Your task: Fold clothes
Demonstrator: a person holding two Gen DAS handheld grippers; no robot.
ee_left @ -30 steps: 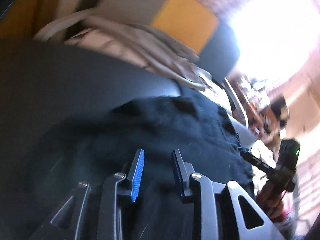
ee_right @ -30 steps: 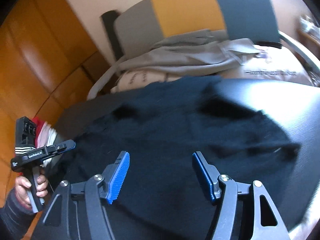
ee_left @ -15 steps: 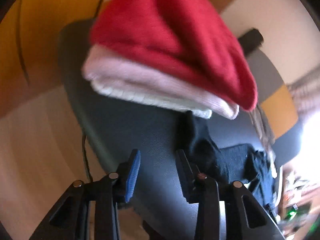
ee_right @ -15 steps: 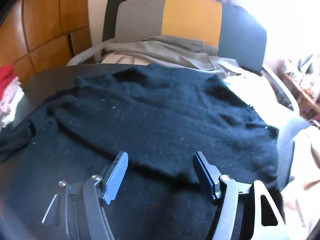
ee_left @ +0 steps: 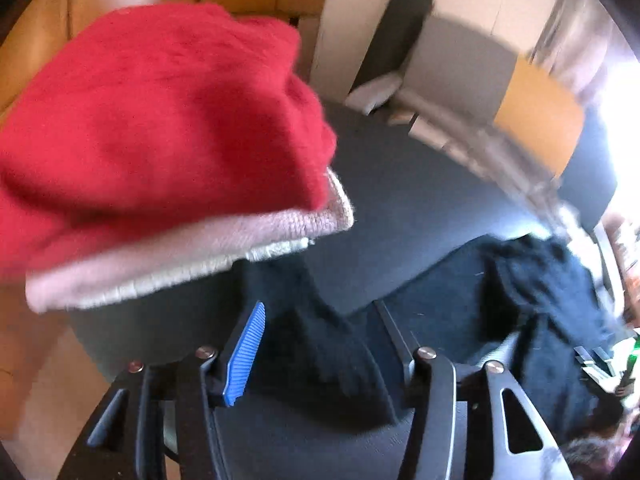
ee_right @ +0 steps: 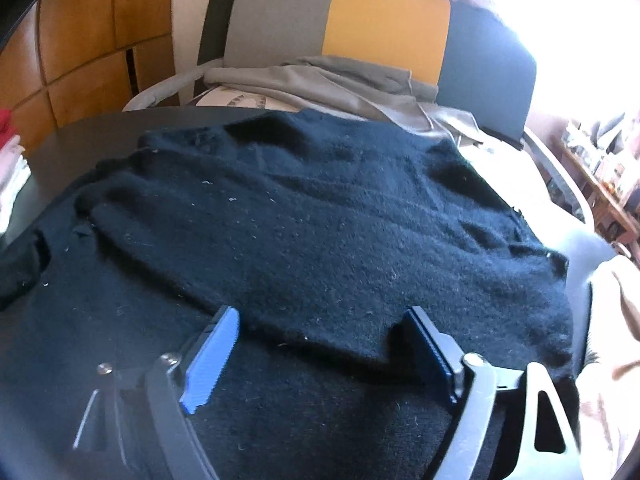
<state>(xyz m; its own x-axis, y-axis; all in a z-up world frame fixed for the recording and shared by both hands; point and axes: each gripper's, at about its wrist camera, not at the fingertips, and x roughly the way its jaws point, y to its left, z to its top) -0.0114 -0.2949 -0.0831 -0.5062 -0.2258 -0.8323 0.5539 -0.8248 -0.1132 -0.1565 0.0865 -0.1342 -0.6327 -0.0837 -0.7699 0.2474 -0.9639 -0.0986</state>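
The dark round table (ee_right: 100, 128) fills both views, and spread across most of it lies the black sweater (ee_right: 328, 220), flat and fuzzy, flecked with pale lint, its far edge reaching the table rim by the chair. One sleeve (ee_left: 320, 344) trails off toward the table's left side, and in the left wrist view it runs straight between the left gripper's fingers. Behind the table stands a chair (ee_right: 384, 20) with a grey, yellow and dark blue back, a grey garment (ee_right: 328, 80) draped over its seat. On the table's left edge sits a folded stack: red sweater (ee_left: 160, 120) on top, a pink knit (ee_left: 200, 240) under it, a white knit (ee_left: 200, 276) at the bottom, with the sleeve's end just below and beside the stack. Wooden panelling (ee_right: 100, 40) lines the wall beyond.

Now the grippers. The right gripper (ee_right: 320, 352) hangs over the near hem of the sweater, jaws opening, pads standing wide on either side of the hem, not pressing it. The left gripper (ee_left: 324, 344) is opening too: the sleeve cuff lies in the gap, blue pad clear of the cloth on one side, so it is released, not gripped.
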